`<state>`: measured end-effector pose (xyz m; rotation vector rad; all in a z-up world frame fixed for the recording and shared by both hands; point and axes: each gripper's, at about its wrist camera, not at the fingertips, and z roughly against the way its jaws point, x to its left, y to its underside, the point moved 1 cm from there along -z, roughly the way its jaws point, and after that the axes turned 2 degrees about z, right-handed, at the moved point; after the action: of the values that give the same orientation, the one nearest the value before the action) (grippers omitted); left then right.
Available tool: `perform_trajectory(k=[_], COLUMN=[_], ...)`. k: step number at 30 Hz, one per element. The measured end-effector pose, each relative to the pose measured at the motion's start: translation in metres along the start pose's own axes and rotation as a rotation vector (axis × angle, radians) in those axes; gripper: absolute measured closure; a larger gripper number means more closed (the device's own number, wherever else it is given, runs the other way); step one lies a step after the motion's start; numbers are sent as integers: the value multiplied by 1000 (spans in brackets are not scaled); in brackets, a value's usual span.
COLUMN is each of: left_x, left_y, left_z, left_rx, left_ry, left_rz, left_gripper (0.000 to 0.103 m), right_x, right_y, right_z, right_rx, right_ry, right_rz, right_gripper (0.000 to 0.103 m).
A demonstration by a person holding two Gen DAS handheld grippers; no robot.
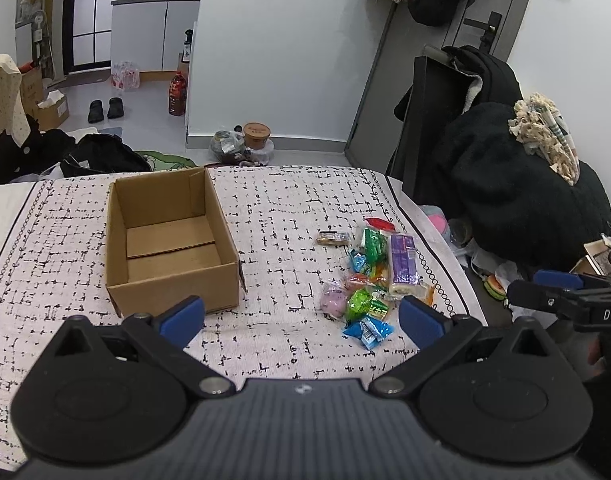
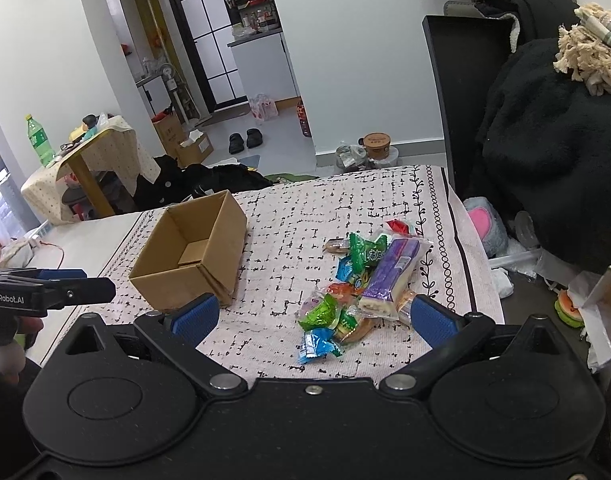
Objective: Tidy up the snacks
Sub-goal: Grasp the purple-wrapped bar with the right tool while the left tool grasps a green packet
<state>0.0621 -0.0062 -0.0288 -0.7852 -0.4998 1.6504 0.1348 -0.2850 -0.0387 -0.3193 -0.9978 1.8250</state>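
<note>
An empty open cardboard box [image 1: 169, 240] [image 2: 193, 256] sits on the patterned cloth [image 1: 289, 216] [image 2: 305, 216] covering the table. To its right lies a heap of wrapped snacks [image 1: 369, 280] [image 2: 353, 288], with a long purple packet [image 1: 403, 262] [image 2: 389, 276], green packets [image 1: 363, 304] [image 2: 321, 312] and a blue one [image 1: 367, 330] [image 2: 317, 344]. My left gripper [image 1: 301, 320] is open above the near edge, between box and heap. My right gripper [image 2: 313, 320] is open with the near end of the heap between its blue fingers, above it. Neither holds anything.
A black chair [image 1: 429, 120] [image 2: 449, 92] piled with dark clothing [image 1: 513, 184] stands just right of the table. Bags and a round tub [image 1: 257, 132] lie on the floor behind. A small covered side table [image 2: 97, 148] with a green bottle [image 2: 39, 140] stands far left.
</note>
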Motion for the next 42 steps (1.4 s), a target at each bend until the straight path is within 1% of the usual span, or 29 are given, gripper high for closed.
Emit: perform_trajectory(k=[7,13,16,19,24,26,33,42], left_x=[-1,-3,-2,-1,-3,-4,-10,-19], left_y=[-1,-1,-2,-2,-4,-4,-5,4], left_z=[-19,-45,-56,-67,-87,-94,-120,-158], left_rx=[14,41,49,62,91,97,114,168], left_ry=[6,29,39,50,90,105,147,185], left_rz=[8,-1,14,20,38,43,70,106], left_gripper=[1,1,2,2,3,3,9,21], right_x=[-11,-15,-17,-20,-22,-23,-37,-51], right_y=[4,9,9,9,11,12,15,15], right_z=[-17,-35,-42,-51,-68,-74,-92,-110], right_rx=[16,45,53,63,96,109,136,141], right_ry=[19,37,47,57,79,85,124,183], right_rz=[-18,-13,-14,-19,1,8,-18,-29], right_gripper=[2,8,10,14,19,23,31,36])
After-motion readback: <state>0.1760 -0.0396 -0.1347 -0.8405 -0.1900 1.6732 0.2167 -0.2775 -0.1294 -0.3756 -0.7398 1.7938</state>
